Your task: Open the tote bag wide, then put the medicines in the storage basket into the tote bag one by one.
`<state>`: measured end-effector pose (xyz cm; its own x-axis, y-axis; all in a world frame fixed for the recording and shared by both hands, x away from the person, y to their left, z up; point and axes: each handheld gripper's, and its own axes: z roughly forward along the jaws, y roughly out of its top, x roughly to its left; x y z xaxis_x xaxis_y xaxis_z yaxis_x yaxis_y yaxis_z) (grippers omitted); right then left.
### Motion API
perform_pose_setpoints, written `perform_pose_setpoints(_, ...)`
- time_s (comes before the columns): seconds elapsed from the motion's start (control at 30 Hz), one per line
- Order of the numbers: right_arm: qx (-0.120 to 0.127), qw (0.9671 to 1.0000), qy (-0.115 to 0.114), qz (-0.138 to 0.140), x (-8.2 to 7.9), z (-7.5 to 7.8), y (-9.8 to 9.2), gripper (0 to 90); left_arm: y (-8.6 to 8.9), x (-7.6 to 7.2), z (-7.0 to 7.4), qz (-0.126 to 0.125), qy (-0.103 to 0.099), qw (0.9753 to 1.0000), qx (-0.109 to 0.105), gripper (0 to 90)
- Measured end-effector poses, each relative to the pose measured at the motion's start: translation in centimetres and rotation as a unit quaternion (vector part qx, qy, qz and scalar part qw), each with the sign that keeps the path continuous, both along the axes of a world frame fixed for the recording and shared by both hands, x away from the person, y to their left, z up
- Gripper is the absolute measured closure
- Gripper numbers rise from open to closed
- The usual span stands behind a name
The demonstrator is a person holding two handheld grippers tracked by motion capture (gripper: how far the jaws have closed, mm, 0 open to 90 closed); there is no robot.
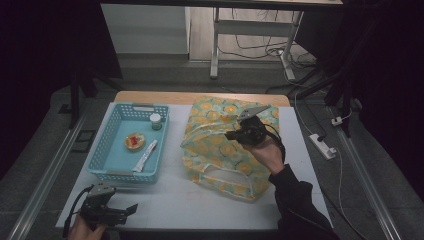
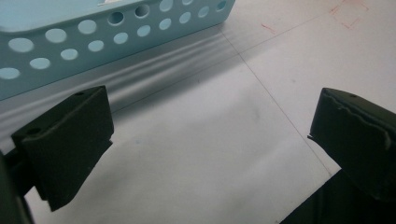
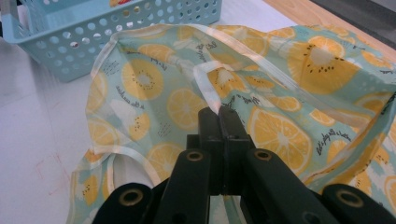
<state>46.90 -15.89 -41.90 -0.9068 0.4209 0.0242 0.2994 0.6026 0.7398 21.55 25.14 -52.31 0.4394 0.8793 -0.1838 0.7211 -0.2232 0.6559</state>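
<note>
Table (image 1: 175,200), white-topped, bears a teal fabric bag printed with orange slices (image 1: 220,150), its long axis running near to far beside a perforated light-blue plastic basket (image 1: 102,165). Right gripper (image 3: 219,113) pinches the bag's white handle; left gripper (image 2: 205,140), jaws spread, hovers over bare tabletop.

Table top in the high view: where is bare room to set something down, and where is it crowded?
Bare white table runs along the near edge, between the left gripper, the basket and the fruit-print bag. A narrow strip separates basket and bag. Another lies right of the bag. The basket floor holds a jar, a dish and a tube. The right gripper occupies the bag.
</note>
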Motion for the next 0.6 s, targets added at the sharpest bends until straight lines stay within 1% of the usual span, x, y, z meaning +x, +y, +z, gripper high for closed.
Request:
perform_pose_setpoints(0.23,0.002,1.0000,0.006,-0.006,0.38,-0.08,-0.49,90.0,0.00,0.05,0.00,-0.002,0.002,1.0000,-0.002,0.0)
perform_pose_setpoints(0.4,0.008,0.9999,0.004,-0.012,0.52,-0.19,-0.69,90.0,0.07,0.04,0.02,-0.004,0.000,1.0000,-0.006,0.0)
perform_pose_setpoints(0.6,0.012,0.9998,0.000,-0.014,0.50,0.03,-0.80,90.0,0.29,-0.01,0.07,-0.004,-0.004,0.9999,-0.014,0.0)
